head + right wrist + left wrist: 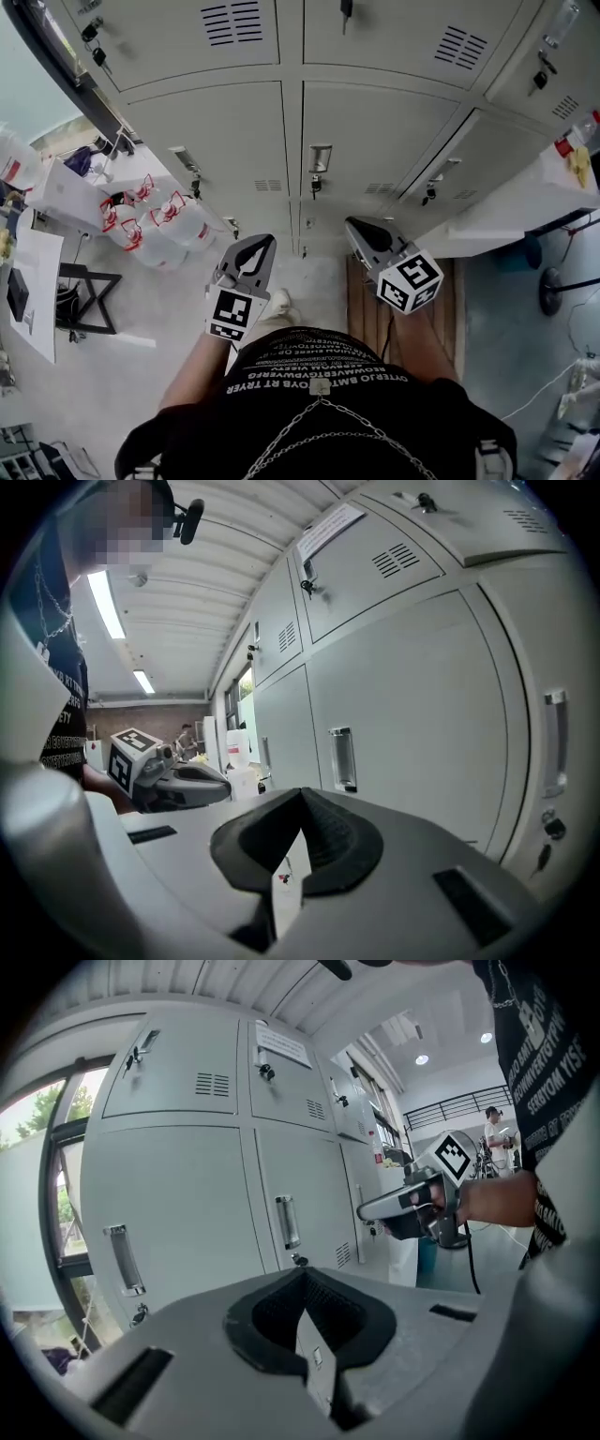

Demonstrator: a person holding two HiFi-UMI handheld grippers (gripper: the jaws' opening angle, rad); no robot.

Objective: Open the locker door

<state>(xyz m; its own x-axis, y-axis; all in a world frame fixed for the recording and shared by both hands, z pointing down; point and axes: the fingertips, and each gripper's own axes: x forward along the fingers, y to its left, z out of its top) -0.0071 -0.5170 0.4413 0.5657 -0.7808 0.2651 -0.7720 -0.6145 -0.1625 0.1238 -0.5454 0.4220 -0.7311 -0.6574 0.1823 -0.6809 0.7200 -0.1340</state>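
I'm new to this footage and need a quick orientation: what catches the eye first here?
A wall of pale grey metal lockers, doors closed, fills the head view's top. Before it the left gripper and right gripper, grey with black-and-white marker cubes, are shut and empty. At left stand clear plastic water jugs with red handles.

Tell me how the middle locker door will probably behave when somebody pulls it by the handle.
The locker door looks like painted sheet metal, so it is probably stiff, swinging rather than flexing. Its handle is small, smooth metal, likely slippery to grasp. What seems a key sits below it, so the door may resist if locked.
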